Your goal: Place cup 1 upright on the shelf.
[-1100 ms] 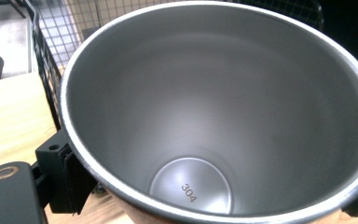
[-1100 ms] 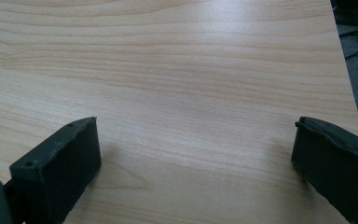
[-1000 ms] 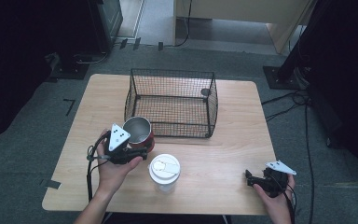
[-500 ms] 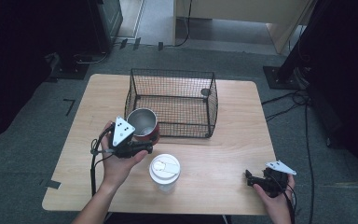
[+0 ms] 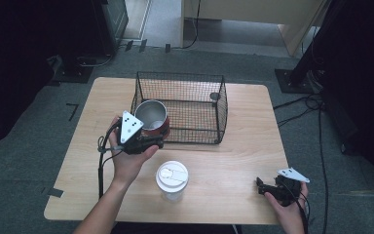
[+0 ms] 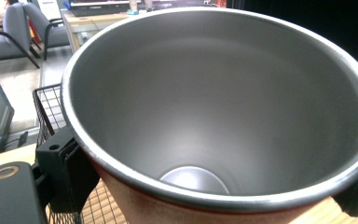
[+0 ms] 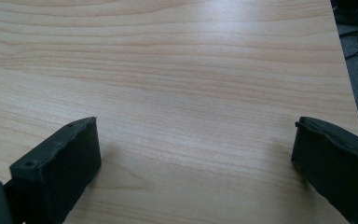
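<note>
**Steel cup held at basket's edge**

The left gripper [image 5: 148, 141] clamped a steel cup [image 5: 152, 117] with a red outer wall, its jaws pressed against the cup's sides just below the rim. Seen from the high view, the cup hung at the near left corner of the black wire basket [image 5: 195, 109], its open mouth facing up. A lidded white cup [image 5: 172, 179] stood on the wooden table [image 5: 233, 161] near the front edge. The right gripper [image 5: 268, 187] rested low over the table's right front corner, its jaws spread wide and holding nothing.
</note>
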Available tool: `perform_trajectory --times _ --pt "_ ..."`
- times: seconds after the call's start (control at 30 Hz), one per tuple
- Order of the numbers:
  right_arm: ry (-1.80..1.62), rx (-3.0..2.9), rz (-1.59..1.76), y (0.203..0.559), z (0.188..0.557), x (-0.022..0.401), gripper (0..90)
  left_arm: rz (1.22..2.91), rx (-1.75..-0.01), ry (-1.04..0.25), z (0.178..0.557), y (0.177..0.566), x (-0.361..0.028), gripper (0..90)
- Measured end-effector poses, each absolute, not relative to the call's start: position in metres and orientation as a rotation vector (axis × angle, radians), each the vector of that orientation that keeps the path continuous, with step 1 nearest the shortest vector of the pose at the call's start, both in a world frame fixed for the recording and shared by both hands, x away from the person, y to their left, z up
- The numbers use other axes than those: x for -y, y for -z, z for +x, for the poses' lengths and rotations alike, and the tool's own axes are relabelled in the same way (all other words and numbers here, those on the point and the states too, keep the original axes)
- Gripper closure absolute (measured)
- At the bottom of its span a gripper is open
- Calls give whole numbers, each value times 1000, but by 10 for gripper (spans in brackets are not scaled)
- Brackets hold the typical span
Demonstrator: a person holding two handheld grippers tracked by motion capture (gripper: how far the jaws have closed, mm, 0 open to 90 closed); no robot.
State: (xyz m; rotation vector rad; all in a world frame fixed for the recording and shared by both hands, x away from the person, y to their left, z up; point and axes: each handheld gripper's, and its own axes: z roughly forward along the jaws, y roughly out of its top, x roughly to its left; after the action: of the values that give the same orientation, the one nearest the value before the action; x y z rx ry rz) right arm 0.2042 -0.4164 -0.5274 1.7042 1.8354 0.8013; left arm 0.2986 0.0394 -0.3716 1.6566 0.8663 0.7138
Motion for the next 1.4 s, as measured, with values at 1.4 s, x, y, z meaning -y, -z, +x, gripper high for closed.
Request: perform_trajectory --times 1.4 --pt "-801 -1836 1704 527 204 417 9 1648 -971 -830 387 397 -5 82"
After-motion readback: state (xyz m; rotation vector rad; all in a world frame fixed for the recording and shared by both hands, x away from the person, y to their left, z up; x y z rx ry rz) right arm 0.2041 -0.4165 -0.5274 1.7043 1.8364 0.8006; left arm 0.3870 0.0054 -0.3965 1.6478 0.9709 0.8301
